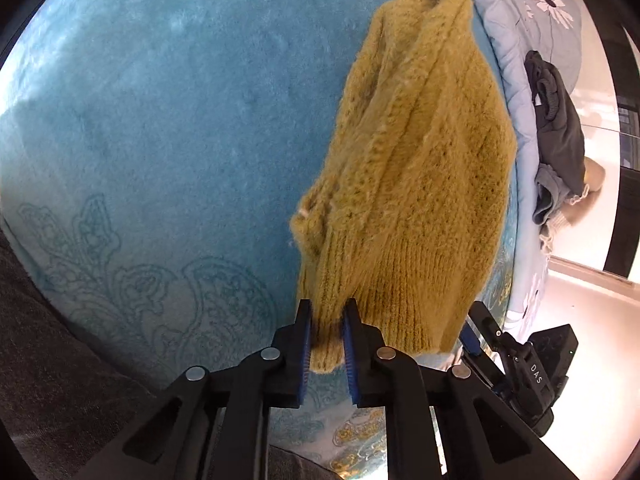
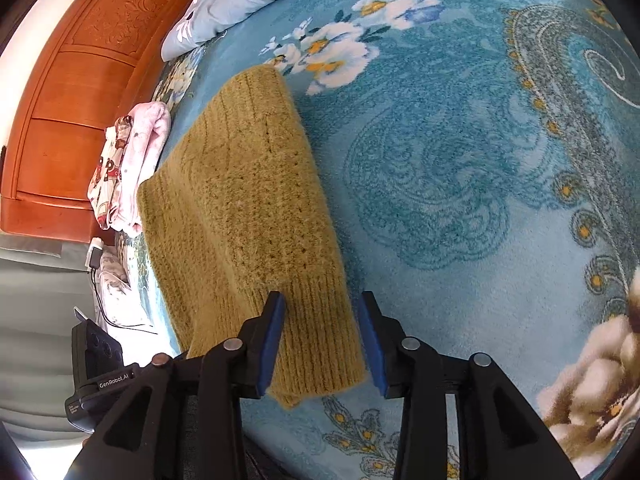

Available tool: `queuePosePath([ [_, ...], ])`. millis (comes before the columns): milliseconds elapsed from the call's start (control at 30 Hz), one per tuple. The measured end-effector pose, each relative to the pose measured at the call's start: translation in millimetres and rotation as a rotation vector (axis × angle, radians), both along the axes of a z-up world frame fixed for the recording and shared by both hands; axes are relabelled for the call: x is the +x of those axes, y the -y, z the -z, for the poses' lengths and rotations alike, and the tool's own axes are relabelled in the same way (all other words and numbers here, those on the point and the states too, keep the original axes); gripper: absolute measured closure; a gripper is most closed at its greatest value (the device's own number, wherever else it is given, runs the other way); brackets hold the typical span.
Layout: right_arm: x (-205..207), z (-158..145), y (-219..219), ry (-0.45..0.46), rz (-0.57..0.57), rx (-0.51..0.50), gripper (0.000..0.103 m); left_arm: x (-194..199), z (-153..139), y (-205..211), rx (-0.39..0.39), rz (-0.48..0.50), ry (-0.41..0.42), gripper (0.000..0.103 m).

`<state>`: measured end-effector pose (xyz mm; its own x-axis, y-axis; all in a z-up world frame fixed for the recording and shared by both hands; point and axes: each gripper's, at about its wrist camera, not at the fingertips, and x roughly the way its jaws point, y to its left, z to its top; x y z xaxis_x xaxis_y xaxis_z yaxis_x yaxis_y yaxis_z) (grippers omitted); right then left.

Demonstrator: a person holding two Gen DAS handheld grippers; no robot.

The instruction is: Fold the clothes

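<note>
A mustard-yellow knitted sweater (image 1: 420, 168) lies folded lengthwise on a teal patterned blanket (image 1: 180, 120). My left gripper (image 1: 327, 320) is shut on the sweater's ribbed hem at its near left corner. In the right wrist view the sweater (image 2: 248, 208) stretches away from me on the blanket (image 2: 460, 160). My right gripper (image 2: 322, 312) is open, its blue pads on either side of the near ribbed hem without pinching it. The right gripper also shows in the left wrist view (image 1: 520, 360) beside the hem's other corner.
A dark garment (image 1: 556, 128) lies on a light blue flowered quilt (image 1: 516, 40) at the bed's far side. A pink printed cloth (image 2: 124, 168) lies by the wooden headboard (image 2: 72, 92). A white charger and cable (image 2: 96, 260) sit at the bed edge.
</note>
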<state>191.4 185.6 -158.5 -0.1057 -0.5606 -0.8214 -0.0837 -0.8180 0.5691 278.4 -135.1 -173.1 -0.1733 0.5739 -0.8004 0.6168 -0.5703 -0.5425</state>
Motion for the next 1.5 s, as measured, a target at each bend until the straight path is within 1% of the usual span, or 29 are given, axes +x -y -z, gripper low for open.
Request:
queuePosePath([
  [33,1.6,2.5,-0.5,0.009,-0.003,-0.011,0.049,3.7,3.8,0.7,0.012,-0.012,0.014,0.088],
  [100,5.2,7.9,-0.2,0.024,-0.014,-0.038,0.047,9.6,9.3,4.5,0.045,-0.051,0.026,0.088],
  [133,7.4,10.6,0.9,0.032,-0.02,-0.055,0.042,11.7,10.8,7.1,0.064,-0.072,0.025,0.087],
  [167,9.0,14.0,2.7,0.04,-0.023,-0.07,0.039,12.8,10.4,8.6,0.076,-0.079,0.019,0.087],
  [200,10.1,17.6,4.7,0.048,-0.023,-0.083,0.038,13.7,9.4,9.8,0.085,-0.086,0.011,0.087],
  [333,13.8,30.7,11.2,0.076,-0.015,-0.131,0.038,16.7,-5.0,10.3,0.084,-0.087,-0.064,0.086],
  [400,14.1,31.4,8.7,0.083,0.02,-0.144,0.038,18.6,-9.9,12.1,0.072,-0.092,-0.073,0.078],
  [433,14.3,31.8,6.3,0.1,0.051,-0.158,0.04,17.0,-12.4,13.5,0.066,-0.096,-0.08,0.076],
  [467,14.6,32.3,3.6,0.121,0.088,-0.177,0.05,15.4,-15.0,14.5,0.061,-0.099,-0.089,0.071],
  [500,14.8,33.0,1.4,0.142,0.114,-0.193,0.058,13.6,-17.8,14.2,0.057,-0.097,-0.106,0.067],
  [567,14.6,32.7,-1.7,0.172,0.14,-0.213,0.073,9.2,-21.4,18.3,0.039,-0.09,-0.133,0.063],
  [667,4.6,20.1,-0.9,0.157,0.094,-0.194,0.076,10.9,-30.1,23.2,0.023,-0.08,-0.168,0.061],
  [767,-24.7,2.0,-10.8,0.101,0.035,-0.132,0.077,-9.2,-28.7,21.6,0.023,-0.085,-0.179,0.061],
  [800,-35.3,-4.3,-14.5,0.081,0.014,-0.109,0.077,-17.2,-30.6,19.7,0.01,-0.082,-0.175,0.06],
  [900,-91.0,-27.5,-37.6,-0.017,-0.015,-0.006,0.077,-17.4,-32.4,28.5,-0.059,-0.068,-0.153,0.058],
  [967,-127.8,-38.2,-49.2,-0.073,-0.039,0.047,0.077,-26.2,-30.5,28.0,-0.044,-0.089,-0.149,0.058],
  [1033,-155.9,-37.8,-53.1,-0.068,-0.056,0.091,0.077,-34.0,-30.5,30.7,-0.023,-0.114,-0.152,0.057],
  [1100,-170.7,-32.3,-53.3,-0.055,-0.07,0.124,0.077,-48.4,-34.5,32.6,-0.04,-0.119,-0.165,0.057],
  [1133,-174.5,-29.1,-52.2,-0.05,-0.079,0.136,0.077,-57.2,-37.2,33.9,-0.061,-0.12,-0.171,0.057],
  [1167,-174.8,-26.3,-52.8,-0.049,-0.085,0.143,0.076,-65.1,-39.5,36.4,-0.08,-0.123,-0.177,0.054],
  [1200,-173.2,-23.7,-54.1,-0.051,-0.089,0.148,0.074,-73.3,-40.6,39.5,-0.092,-0.129,-0.179,0.05],
  [1233,-171.7,-21.2,-55.5,-0.053,-0.093,0.152,0.073,-81.6,-41.8,42.7,-0.105,-0.136,-0.181,0.048],
  [1300,-166.5,-18.7,-63.6,-0.059,-0.067,0.147,0.066,-98.6,-43.3,47.6,-0.115,-0.147,-0.189,0.044],
  [1333,-163.2,-19.6,-69.4,-0.067,-0.041,0.15,0.059,-110.1,-42.5,47.4,-0.114,-0.142,-0.196,0.043],
  [1400,-154.7,-22.0,-82.7,-0.085,0.023,0.138,0.058,-133.1,-41.4,44.3,-0.136,-0.097,-0.207,0.04],
  [1433,-148.8,-22.7,-90.6,-0.092,0.064,0.114,0.056,-142.9,-39.9,41.3,-0.166,-0.051,-0.209,0.039],
  [1500,-135.0,-22.1,-105.4,-0.099,0.141,0.051,0.045,-162.8,-36.7,35.1,-0.224,0.041,-0.213,0.038],
])
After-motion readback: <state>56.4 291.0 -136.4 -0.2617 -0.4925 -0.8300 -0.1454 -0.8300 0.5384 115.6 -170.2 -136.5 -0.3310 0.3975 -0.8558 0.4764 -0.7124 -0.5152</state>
